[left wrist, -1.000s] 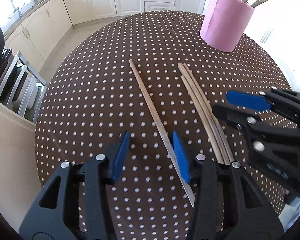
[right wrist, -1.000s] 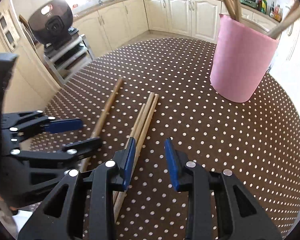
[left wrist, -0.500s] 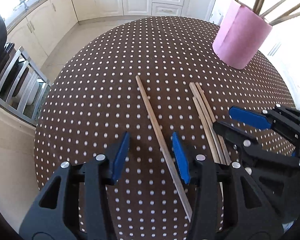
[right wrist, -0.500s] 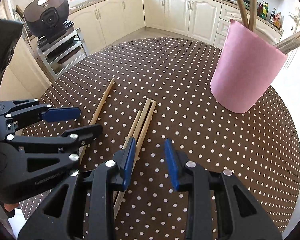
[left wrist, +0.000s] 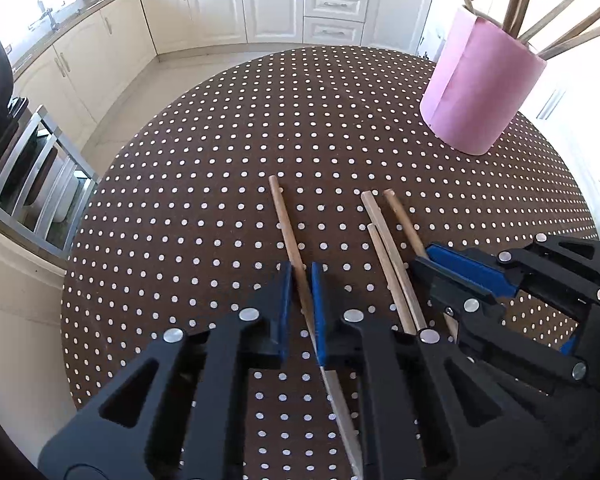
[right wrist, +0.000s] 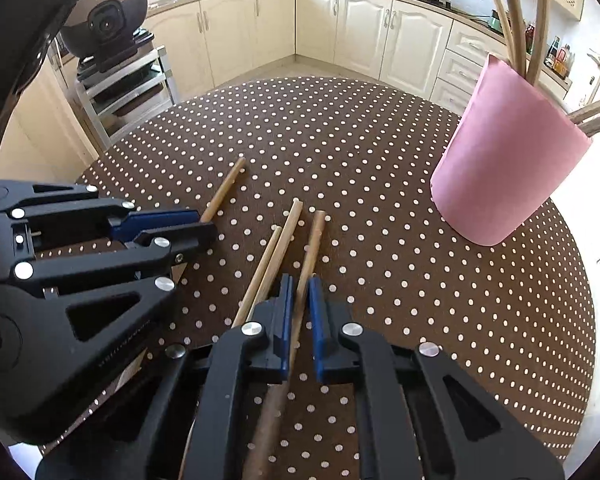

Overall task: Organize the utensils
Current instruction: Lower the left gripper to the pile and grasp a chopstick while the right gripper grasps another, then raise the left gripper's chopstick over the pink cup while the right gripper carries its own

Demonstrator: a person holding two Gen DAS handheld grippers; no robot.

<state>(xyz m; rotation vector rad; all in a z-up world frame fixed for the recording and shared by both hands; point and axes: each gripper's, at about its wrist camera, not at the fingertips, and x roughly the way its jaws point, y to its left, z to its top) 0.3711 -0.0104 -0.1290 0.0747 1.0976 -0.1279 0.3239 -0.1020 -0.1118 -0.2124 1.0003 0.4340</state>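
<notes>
My left gripper (left wrist: 300,276) has just closed and pinches the lone chopstick (left wrist: 285,220); my right gripper (right wrist: 298,288) has just closed on the rightmost chopstick (right wrist: 314,236) of three. Four chopsticks lie on the dotted table (left wrist: 220,152), others in the pink holder (left wrist: 480,88).

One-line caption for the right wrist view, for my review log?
Right gripper shut on a wooden stick on the polka-dot table, left gripper alongside, pink holder beyond.
</notes>
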